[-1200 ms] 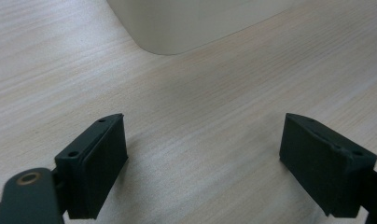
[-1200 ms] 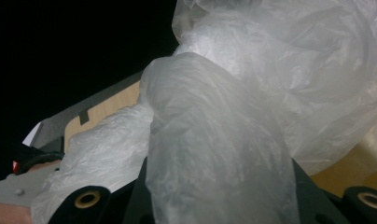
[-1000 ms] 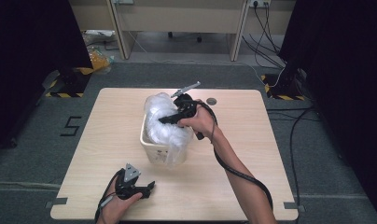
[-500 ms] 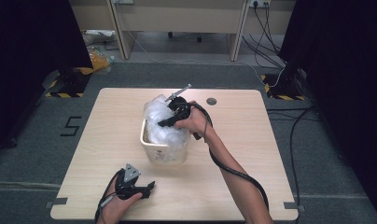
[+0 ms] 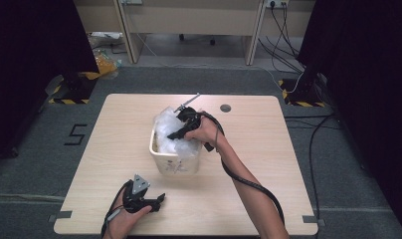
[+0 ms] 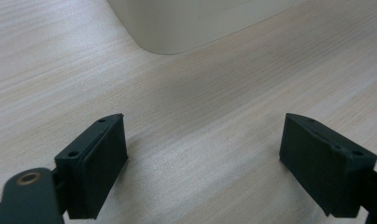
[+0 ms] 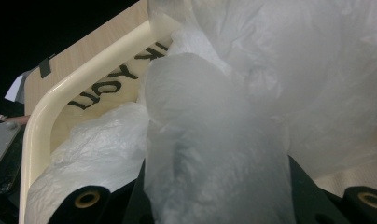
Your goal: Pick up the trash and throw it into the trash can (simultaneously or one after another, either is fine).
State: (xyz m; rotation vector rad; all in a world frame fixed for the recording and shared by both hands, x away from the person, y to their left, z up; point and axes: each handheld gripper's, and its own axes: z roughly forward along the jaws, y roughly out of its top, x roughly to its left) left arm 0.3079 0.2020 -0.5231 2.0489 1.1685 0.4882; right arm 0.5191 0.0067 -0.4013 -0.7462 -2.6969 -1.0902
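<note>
At frame centre, the right claw [image 5: 181, 130] pinches a clear plastic bag [image 7: 214, 154] inside the cream bin [image 5: 171, 162]; lower left, the left claw [image 6: 203, 163] rests spread on the bench [image 5: 268, 149].

Left gripper [image 6: 203, 163]: black body, grey three-cornered plate [image 5: 139, 183] on top, black cable [image 5: 109, 219] trailing toward the table edge. Jaw blocks matte black, flat-faced, small screw holes along their tops; brass-ringed hole [image 6: 29, 178] at lower left. Right gripper [image 5: 175, 132]: black, thick black cable [image 5: 249, 181] along a bare, sleeveless forearm [image 5: 253, 199].
</note>
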